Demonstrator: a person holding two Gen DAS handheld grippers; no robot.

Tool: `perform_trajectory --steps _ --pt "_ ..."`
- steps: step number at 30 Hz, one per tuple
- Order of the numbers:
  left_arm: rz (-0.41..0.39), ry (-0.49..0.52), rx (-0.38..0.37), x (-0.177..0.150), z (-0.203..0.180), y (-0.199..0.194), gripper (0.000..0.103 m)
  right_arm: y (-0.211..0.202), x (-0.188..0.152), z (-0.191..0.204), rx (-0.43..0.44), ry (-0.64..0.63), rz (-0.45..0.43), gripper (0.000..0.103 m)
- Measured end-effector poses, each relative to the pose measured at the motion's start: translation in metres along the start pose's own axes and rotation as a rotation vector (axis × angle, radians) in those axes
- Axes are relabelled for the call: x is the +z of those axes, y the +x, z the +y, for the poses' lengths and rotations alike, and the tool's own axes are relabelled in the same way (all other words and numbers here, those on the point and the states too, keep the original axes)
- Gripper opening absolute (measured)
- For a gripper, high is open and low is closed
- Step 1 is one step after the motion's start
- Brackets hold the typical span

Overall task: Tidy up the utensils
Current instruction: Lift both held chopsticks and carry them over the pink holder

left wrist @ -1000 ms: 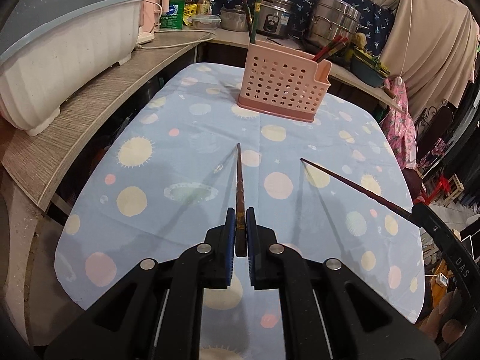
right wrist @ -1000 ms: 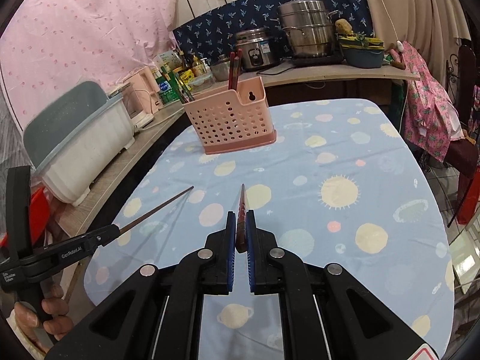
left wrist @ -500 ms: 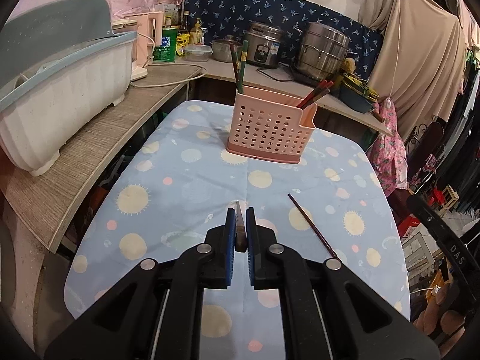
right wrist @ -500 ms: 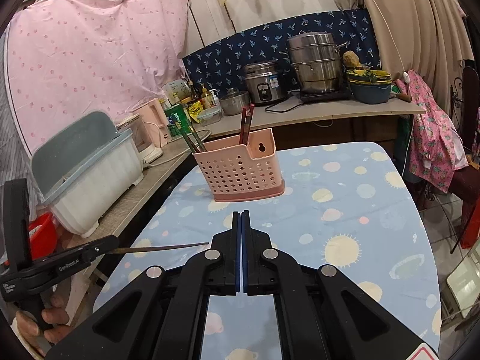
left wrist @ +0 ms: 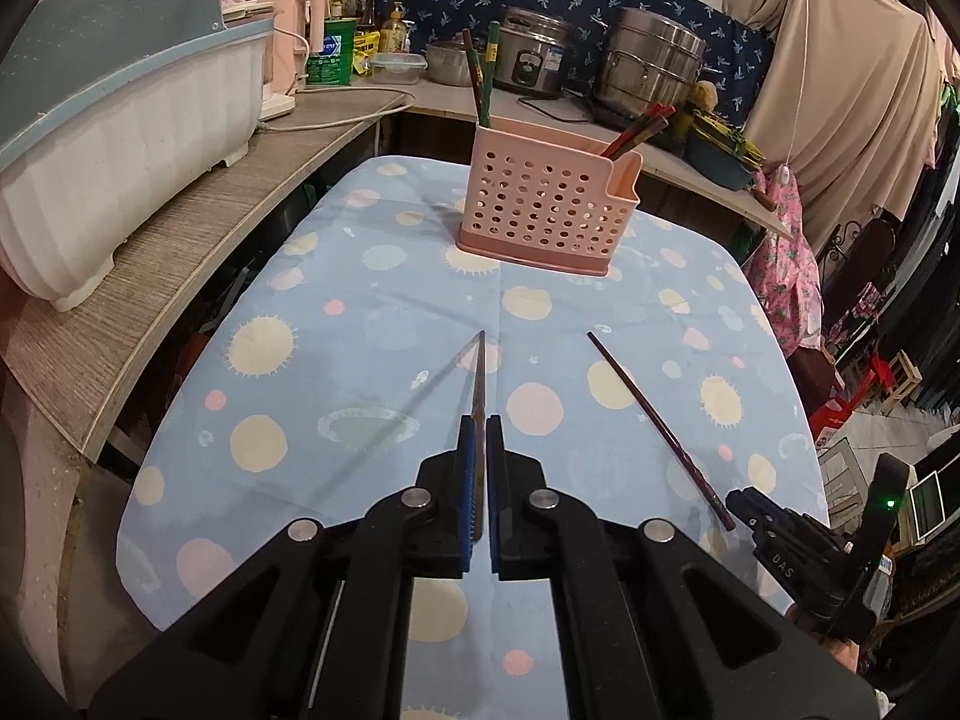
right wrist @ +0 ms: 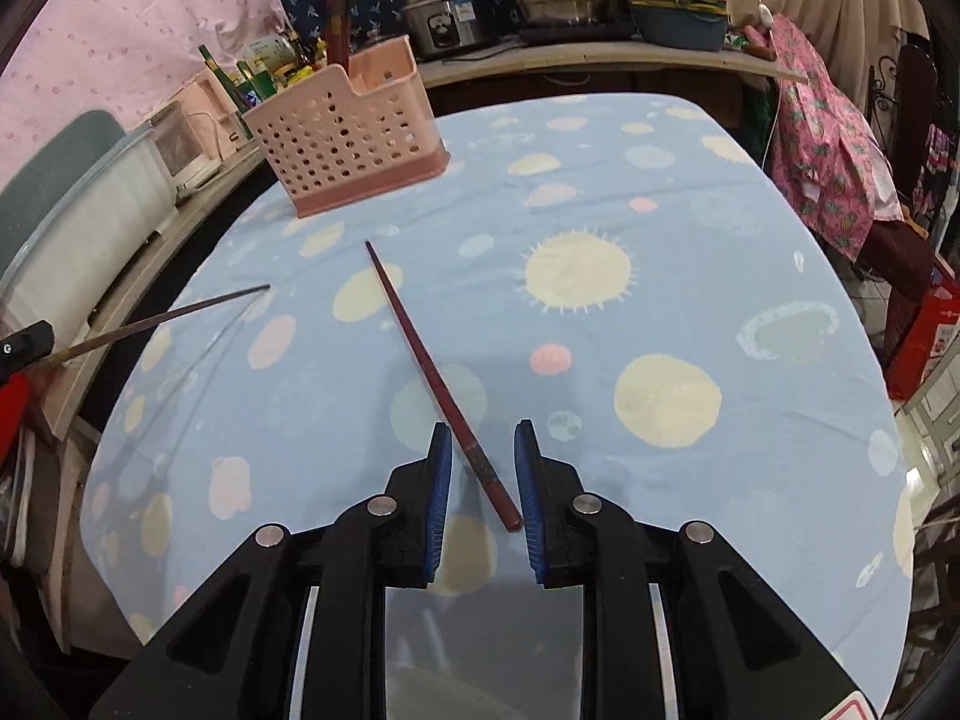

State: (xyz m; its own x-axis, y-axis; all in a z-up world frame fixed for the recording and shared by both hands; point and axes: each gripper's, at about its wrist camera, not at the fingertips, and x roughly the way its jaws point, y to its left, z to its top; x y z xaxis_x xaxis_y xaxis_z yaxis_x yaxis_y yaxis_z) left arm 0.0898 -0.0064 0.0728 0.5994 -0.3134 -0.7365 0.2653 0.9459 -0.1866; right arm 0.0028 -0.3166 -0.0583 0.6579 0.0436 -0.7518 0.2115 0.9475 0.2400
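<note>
My left gripper (left wrist: 478, 429) is shut on a dark chopstick (left wrist: 479, 378) that points forward above the table; it also shows in the right wrist view (right wrist: 174, 315). My right gripper (right wrist: 482, 438) is open, its jaws on either side of a dark red chopstick (right wrist: 420, 354) lying on the blue dotted tablecloth (right wrist: 660, 300); this chopstick also shows in the left wrist view (left wrist: 654, 423). A pink perforated utensil basket (left wrist: 546, 210) stands at the far end of the table, holding green and red chopsticks (left wrist: 489, 72); it also shows in the right wrist view (right wrist: 345, 132).
A wooden counter (left wrist: 150, 282) with a white and grey dish bin (left wrist: 108, 120) runs along the left. Pots and a rice cooker (left wrist: 534, 60) stand on the back counter. Pink clothes (right wrist: 828, 138) hang at the right of the table.
My right gripper has opened and the dark red chopstick now lies on the table between its jaws. My left gripper still holds its chopstick and has tilted down toward the table.
</note>
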Motion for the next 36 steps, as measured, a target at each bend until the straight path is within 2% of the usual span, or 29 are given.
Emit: perform_trajectory --steps 6,9,14,15,17,19,24,26,27,31,36 --pt "0.008 0.008 0.007 -0.003 -0.005 0.001 0.003 0.015 -0.008 0.002 -0.005 -0.039 0.032 0.021" --pt "0.022 0.01 0.008 -0.005 -0.005 0.006 0.003 0.016 -0.01 0.005 -0.019 -0.058 0.019 0.021" --pt "0.078 0.017 0.007 -0.022 -0.002 0.025 0.006 0.015 -0.012 0.013 -0.042 -0.097 0.022 0.011" --pt "0.09 0.018 0.006 -0.026 -0.001 0.028 0.01 0.015 -0.013 0.014 -0.04 -0.095 0.023 0.009" --pt "0.111 0.025 0.018 -0.039 -0.001 0.038 0.042 0.012 -0.015 0.015 -0.031 -0.079 0.028 0.008" --pt "0.116 0.033 0.037 -0.052 0.0 0.046 0.049 0.008 -0.017 0.016 -0.018 -0.06 0.027 0.008" --pt "0.181 0.063 0.046 -0.077 0.0 0.078 0.048 -0.004 -0.021 0.027 0.023 -0.053 0.02 0.008" --pt "0.196 0.071 0.051 -0.083 0.0 0.086 0.034 -0.007 -0.022 0.033 0.032 -0.056 0.017 0.008" --pt "0.189 0.079 0.056 -0.085 -0.001 0.087 0.032 -0.008 -0.023 0.035 0.038 -0.056 0.017 0.008" --pt "0.186 0.111 0.048 -0.087 -0.004 0.085 0.007 -0.013 -0.024 0.041 0.053 -0.06 0.014 0.008" --pt "0.176 0.098 0.024 -0.08 -0.004 0.073 0.007 -0.026 -0.019 0.046 0.066 -0.053 -0.006 0.008"
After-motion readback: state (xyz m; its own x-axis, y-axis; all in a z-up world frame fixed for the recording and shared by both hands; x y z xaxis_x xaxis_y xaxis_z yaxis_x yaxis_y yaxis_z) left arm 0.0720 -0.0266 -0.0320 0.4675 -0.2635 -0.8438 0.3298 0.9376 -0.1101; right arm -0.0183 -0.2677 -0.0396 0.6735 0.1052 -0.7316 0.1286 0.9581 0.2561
